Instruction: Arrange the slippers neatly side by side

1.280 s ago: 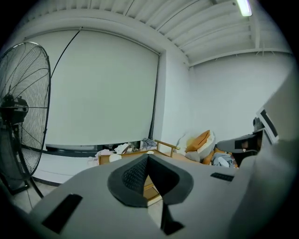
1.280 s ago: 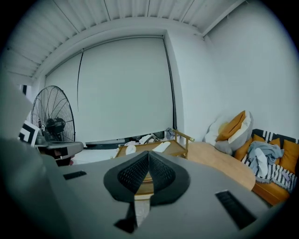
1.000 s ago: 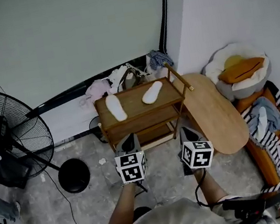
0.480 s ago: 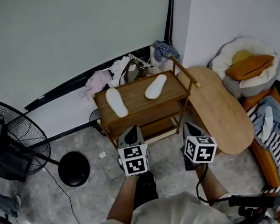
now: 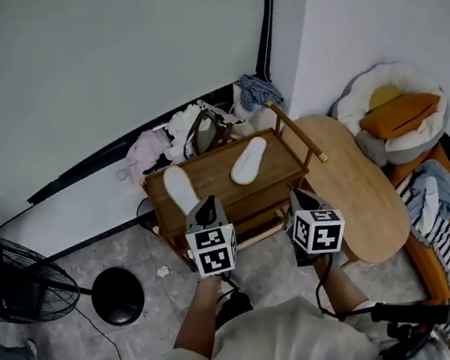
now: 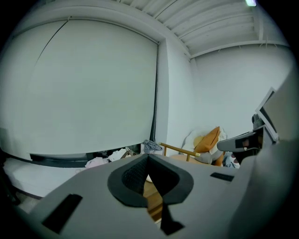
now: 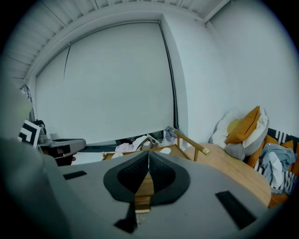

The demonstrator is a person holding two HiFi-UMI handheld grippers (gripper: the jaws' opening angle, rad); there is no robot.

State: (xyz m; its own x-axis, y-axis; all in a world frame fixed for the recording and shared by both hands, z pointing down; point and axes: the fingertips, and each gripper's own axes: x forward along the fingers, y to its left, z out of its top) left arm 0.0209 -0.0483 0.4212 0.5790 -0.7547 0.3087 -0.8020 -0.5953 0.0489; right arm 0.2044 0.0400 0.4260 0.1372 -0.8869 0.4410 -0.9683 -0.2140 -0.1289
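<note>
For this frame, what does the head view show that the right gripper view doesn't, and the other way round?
Only the head view: the fan base on the floor, the person's arms, and both slippers seen whole from above, the left slipper and the right slipper lying apart on top of the shelf. Only the right gripper view: the jaws of the right gripper close up, shut with nothing between them, and the ceiling. Both: the shelf, the oval table and the orange cushion.
</note>
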